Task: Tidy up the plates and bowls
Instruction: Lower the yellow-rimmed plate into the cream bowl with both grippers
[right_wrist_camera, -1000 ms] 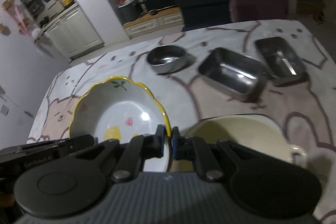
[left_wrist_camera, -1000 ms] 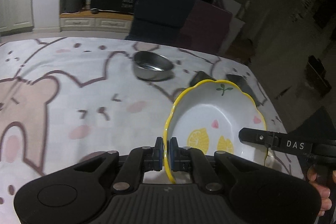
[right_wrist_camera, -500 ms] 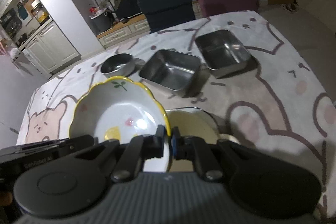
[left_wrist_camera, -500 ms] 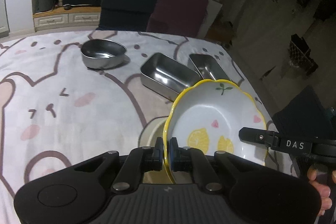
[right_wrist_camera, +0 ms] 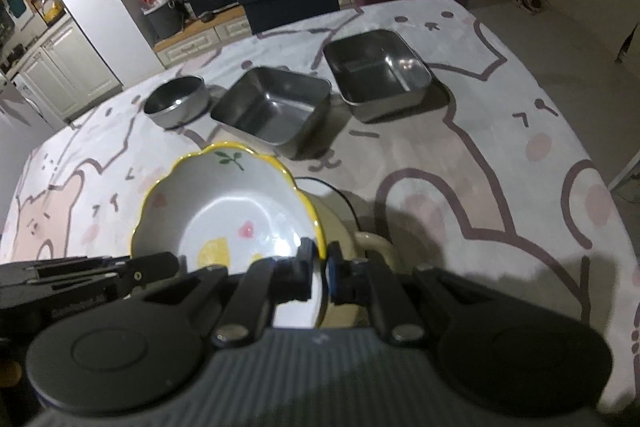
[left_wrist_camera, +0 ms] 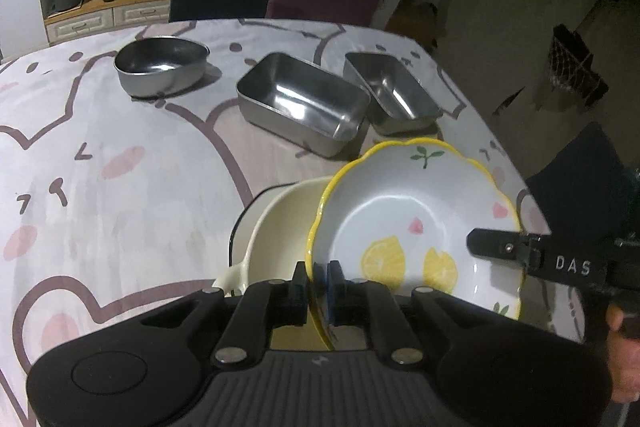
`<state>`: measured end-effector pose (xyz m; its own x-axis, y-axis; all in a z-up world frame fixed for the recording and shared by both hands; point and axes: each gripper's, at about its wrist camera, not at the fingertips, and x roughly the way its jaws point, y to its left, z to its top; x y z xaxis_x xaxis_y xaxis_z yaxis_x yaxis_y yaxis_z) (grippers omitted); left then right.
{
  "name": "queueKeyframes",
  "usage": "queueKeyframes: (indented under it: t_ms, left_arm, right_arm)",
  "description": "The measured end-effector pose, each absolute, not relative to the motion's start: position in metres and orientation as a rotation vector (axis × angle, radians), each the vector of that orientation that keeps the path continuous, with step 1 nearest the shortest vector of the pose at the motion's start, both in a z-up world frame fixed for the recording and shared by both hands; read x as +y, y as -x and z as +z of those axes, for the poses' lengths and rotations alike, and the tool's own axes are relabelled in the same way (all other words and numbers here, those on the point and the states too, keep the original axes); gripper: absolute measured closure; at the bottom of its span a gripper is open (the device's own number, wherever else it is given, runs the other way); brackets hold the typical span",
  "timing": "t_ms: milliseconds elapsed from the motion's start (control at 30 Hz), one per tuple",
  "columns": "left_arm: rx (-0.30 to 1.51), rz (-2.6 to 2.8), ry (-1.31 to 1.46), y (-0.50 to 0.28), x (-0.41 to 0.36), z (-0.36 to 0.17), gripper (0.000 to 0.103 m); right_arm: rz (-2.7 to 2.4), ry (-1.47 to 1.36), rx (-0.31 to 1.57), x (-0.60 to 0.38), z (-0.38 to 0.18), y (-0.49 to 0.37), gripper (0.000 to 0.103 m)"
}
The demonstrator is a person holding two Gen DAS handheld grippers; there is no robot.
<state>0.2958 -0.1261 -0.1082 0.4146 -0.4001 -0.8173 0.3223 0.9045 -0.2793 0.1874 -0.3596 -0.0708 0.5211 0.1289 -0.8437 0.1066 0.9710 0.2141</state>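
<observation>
Right hand-held gripper (right_wrist_camera: 320, 269) clamped on the rim of a yellow-edged lemon bowl (right_wrist_camera: 224, 211), cream dish (right_wrist_camera: 340, 227) beneath it, round steel bowl (right_wrist_camera: 176, 101) and two steel trays (right_wrist_camera: 272, 107) beyond on the cartoon-print surface (right_wrist_camera: 500, 155)

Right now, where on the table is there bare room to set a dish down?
Bare cloth left of the cream dish, nearer than the round steel bowl. Crowded: far side, where that bowl and two steel trays stand.

My left wrist camera looks steeply down along left claw (left_wrist_camera: 318, 285), close over scalloped plate (left_wrist_camera: 416, 223). My right wrist camera likewise, from opposite rim. Both share plate, steel containers (right_wrist_camera: 276, 105) upper centre.
</observation>
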Motion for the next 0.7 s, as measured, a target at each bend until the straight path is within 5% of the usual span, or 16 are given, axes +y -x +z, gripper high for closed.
queueKeyframes:
  t_ms: [700]
  left_arm:
    - [1.115,-0.430,-0.048,-0.298,-0.137,-0.139,0.085]
  right_arm:
    - [-0.010,-0.137,1.091,-0.341,-0.089,-0.204,0.095]
